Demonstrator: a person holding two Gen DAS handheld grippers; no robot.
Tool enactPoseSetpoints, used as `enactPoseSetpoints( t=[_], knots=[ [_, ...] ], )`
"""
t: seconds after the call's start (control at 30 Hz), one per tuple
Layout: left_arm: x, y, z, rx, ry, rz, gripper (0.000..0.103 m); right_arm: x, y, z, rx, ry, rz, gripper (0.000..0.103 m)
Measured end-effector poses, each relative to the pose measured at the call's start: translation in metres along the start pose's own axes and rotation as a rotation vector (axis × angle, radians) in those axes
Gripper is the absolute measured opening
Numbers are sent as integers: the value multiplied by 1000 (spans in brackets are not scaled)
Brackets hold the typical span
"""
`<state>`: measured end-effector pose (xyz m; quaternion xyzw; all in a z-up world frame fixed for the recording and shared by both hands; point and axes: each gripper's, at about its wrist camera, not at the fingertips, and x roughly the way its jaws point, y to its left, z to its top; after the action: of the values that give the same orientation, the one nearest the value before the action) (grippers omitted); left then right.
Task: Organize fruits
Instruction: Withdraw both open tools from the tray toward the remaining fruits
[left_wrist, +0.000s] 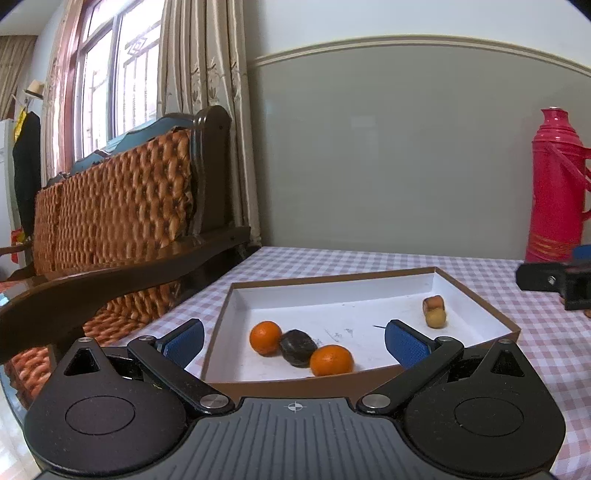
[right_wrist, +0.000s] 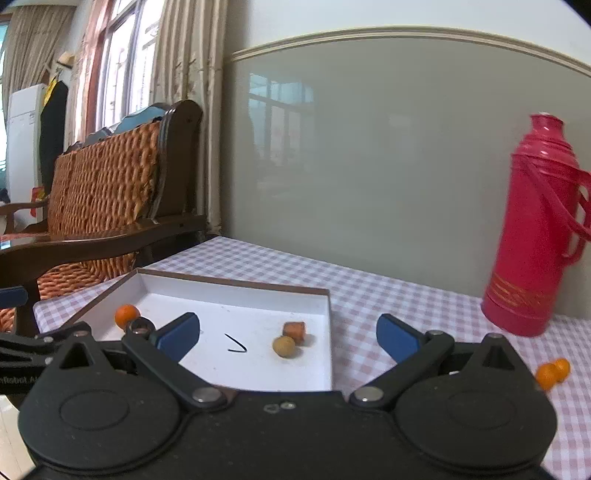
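The left gripper (left_wrist: 295, 341) stands wide open with nothing between its blue pads (left_wrist: 406, 347). Its fingers straddle the near wall of a shallow cardboard tray (left_wrist: 295, 386), brown outside and white inside, which sits on a pink-and-white checked tablecloth (left_wrist: 535, 332). The left pad lies outside the tray's left wall; the right pad is over the tray floor. Between the fingers, just ahead of them, three things lie in a touching row: a mandarin (left_wrist: 265, 337), a dark brown wrinkled fruit (left_wrist: 297, 347) and a second mandarin (left_wrist: 331, 360). Beyond the right fingertip, near the tray's far right corner, a small yellowish round fruit (left_wrist: 435, 317) touches a small orange-brown chunk (left_wrist: 433, 302).

The right gripper (right_wrist: 288, 338) is also wide open and holds nothing. Its left pad (right_wrist: 177, 338) is over the tray (right_wrist: 258, 286); its right pad is over the tablecloth (right_wrist: 388, 288), outside the tray's right wall. Between the fingers, on the tray floor, are the yellowish fruit (right_wrist: 283, 346) and the chunk (right_wrist: 294, 331), touching, and a thin black curved mark or stem (right_wrist: 236, 344), which of the two I cannot tell. Well to the right of the right finger, two more small mandarins (right_wrist: 552, 373) lie together on the cloth. A pink-red thermos flask (right_wrist: 535, 236) stands beyond them, by the wall.

Part of the left gripper's body at the left edge of the right-wrist view bears white lettering, partly cut off and too blurred to read surely. A rattan-backed wooden bench (left_wrist: 118, 206) stands left of the table.
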<state>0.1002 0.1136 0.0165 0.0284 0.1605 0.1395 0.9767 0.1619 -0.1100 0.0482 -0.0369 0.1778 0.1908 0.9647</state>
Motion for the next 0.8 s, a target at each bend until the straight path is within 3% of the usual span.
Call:
enactPoseSetpoints(
  t=[0.8],
  knots=[
    [-20, -78, 0, 48, -23, -178, 103, -66, -67, -41, 26, 25, -203, 97]
  ],
)
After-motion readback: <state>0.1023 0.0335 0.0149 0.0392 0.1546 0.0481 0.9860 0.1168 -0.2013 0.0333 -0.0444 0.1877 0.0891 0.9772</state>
